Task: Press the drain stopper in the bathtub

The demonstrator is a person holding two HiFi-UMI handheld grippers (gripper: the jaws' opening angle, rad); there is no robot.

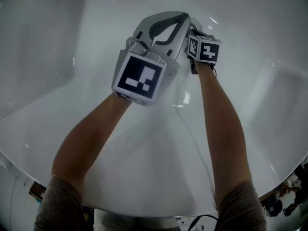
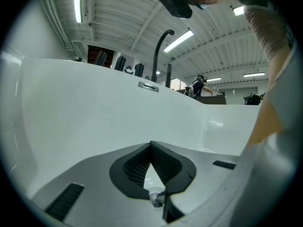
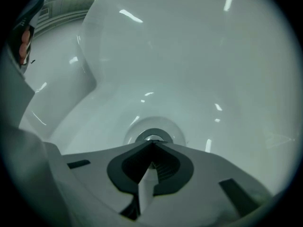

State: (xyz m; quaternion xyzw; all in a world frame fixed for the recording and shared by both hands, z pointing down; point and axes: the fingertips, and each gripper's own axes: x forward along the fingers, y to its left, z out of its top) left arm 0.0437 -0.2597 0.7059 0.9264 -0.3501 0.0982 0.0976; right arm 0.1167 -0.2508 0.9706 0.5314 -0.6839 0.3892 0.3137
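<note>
Drain stopper point(image 3: 151, 137), a round metal disc, sat in its shallow ring at the bottom of the white bathtub point(image 1: 62, 105). In the head view it was hidden under my tools. On the left, my left tongs point(image 2: 151, 144) were closed, the ribbed pads meeting at the tips with nothing between them. They pointed along the tub's inner wall. A small rectangular overflow plate point(image 2: 148, 86) lay on the rim beyond, with a black curved faucet point(image 2: 158, 46) rising behind it. To the right, just beside the left tool, my right tongs point(image 3: 151, 146) were also pinched together and empty. Their tips were aimed down at the stopper's near edge, though I could not tell whether they touched it. Both my forearms reached down into the tub.
</note>
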